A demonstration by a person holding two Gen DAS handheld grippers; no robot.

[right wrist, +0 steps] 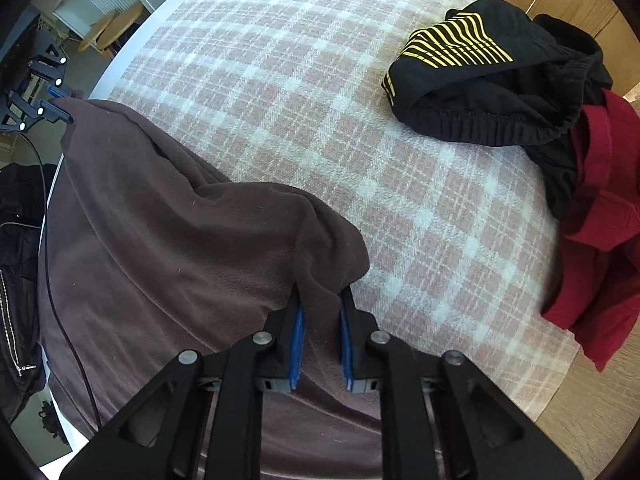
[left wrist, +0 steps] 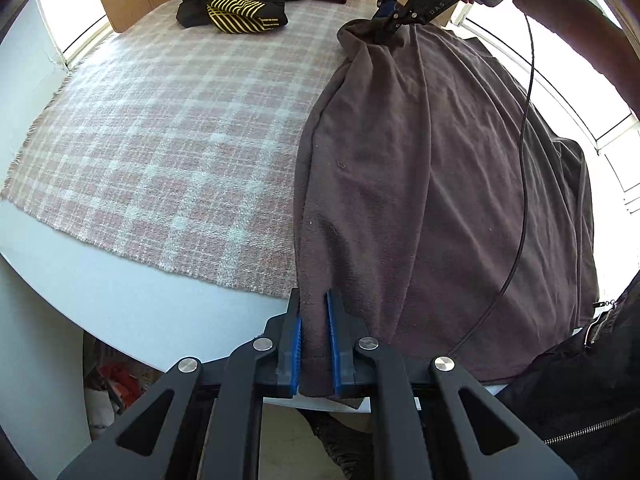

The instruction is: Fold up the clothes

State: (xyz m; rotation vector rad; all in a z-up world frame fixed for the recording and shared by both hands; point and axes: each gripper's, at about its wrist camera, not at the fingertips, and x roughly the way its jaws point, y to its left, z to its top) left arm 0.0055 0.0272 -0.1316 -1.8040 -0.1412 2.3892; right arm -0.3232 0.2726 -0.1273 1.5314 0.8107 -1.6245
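The brown garment (left wrist: 420,200) lies stretched lengthwise along the counter's (left wrist: 132,300) edge, on the plaid cloth (left wrist: 168,152). Left gripper (left wrist: 316,344) pinches its near end, right gripper (right wrist: 322,344) pinches the far end, so the fold runs sideways.

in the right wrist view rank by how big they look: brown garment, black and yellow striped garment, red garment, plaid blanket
1. plaid blanket
2. brown garment, though it lies nearest the camera, which inflates it
3. and 4. black and yellow striped garment and red garment look alike; the red one is cut off by the frame edge, so no ranking.
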